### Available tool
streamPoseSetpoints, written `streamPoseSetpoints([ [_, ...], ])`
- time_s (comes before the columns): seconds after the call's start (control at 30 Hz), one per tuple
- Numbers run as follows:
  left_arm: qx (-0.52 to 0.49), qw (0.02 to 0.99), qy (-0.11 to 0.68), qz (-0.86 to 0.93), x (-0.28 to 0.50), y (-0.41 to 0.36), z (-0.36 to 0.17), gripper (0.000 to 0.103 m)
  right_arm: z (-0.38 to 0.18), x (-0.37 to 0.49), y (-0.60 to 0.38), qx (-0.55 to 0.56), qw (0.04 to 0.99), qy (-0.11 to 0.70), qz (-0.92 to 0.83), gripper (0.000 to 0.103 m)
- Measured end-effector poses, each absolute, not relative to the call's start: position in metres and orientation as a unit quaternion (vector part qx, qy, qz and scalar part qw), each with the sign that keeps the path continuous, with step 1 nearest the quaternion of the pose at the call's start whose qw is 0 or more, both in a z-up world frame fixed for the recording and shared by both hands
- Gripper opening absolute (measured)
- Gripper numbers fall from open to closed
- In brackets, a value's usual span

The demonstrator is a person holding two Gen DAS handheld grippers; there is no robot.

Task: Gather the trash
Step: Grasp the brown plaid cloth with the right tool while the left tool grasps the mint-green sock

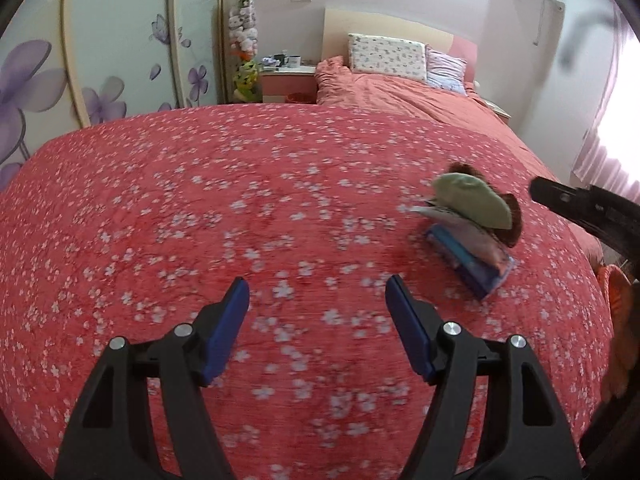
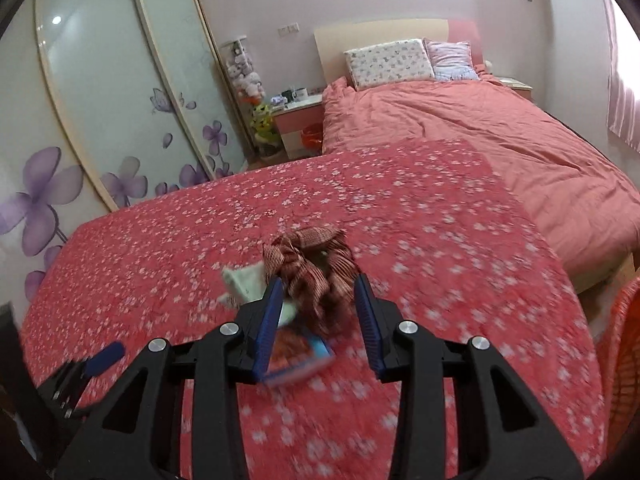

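Your left gripper [image 1: 316,300] is spread wide with nothing in it, only the flowery red bed cover [image 1: 200,200] under it. The trash pile [image 1: 468,232] sits off to its right, a little ahead. In that pile you have a green cloth [image 1: 472,200], a brown checked cloth [image 2: 316,272] and a shiny blue packet [image 2: 304,364] at the bottom. Your right gripper [image 2: 318,300] is partly apart, right over the pile, with the checked cloth between its tips, but I cannot tell if it pinches yet. It all looks light and soft. The packet may be slippery, so pinch its edge, or grab a bunched fold of cloth.
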State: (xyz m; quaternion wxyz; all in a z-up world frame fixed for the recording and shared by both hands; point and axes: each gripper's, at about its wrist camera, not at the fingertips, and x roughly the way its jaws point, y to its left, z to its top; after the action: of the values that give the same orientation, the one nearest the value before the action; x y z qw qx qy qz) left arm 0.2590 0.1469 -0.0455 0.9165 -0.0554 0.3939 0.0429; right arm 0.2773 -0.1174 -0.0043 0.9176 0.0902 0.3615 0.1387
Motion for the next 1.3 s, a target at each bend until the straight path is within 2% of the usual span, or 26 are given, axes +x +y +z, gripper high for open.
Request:
streamPoseSetpoints([
  [0.17, -0.064, 0.914, 0.398, 0.044, 0.26, 0.155, -0.049, 0.07, -0.023, 0.293, -0.101, 0.071, 0.905, 0.397, 0.135, 0.037],
  [0.23, -0.067, 0.913, 0.399, 0.043, 0.26, 0.157, -0.05, 0.07, -0.029, 0.292, -0.099, 0.051, 0.905, 0.403, 0.126, 0.015],
  [0.3, -0.068, 0.914, 0.399, 0.041, 0.258, 0.154, -0.05, 0.07, -0.029, 0.289, -0.104, 0.055, 0.908, 0.396, 0.123, 0.01],
  [0.53, -0.066, 0.915, 0.398, 0.026, 0.271, 0.138, -0.045, 0.07, -0.018, 0.273, -0.141, 0.076, 0.925, 0.363, 0.088, 0.009],
  [0.93, -0.08, 0.918, 0.388, -0.03, 0.313, 0.075, -0.017, 0.067, -0.034, 0.24, -0.197, 0.055, 0.931, 0.36, 0.02, 0.009],
  [1.13, -0.069, 0.906, 0.416, -0.023, 0.343, 0.049, -0.026, 0.05, -0.041, 0.233, -0.208, 0.059, 0.929, 0.365, 0.027, 0.009],
  [1.2, -0.06, 0.902, 0.428, -0.017, 0.349, 0.042, -0.031, 0.039, -0.043, 0.232, -0.21, 0.058, 0.928, 0.367, 0.03, 0.009],
  [1.27, -0.053, 0.9, 0.432, -0.018, 0.352, 0.036, -0.031, 0.014, -0.045, 0.231, -0.213, 0.058, 0.927, 0.369, 0.032, 0.009],
  [1.3, -0.05, 0.901, 0.431, -0.018, 0.352, 0.037, -0.031, 0.009, -0.046, 0.23, -0.213, 0.058, 0.927, 0.369, 0.032, 0.009],
])
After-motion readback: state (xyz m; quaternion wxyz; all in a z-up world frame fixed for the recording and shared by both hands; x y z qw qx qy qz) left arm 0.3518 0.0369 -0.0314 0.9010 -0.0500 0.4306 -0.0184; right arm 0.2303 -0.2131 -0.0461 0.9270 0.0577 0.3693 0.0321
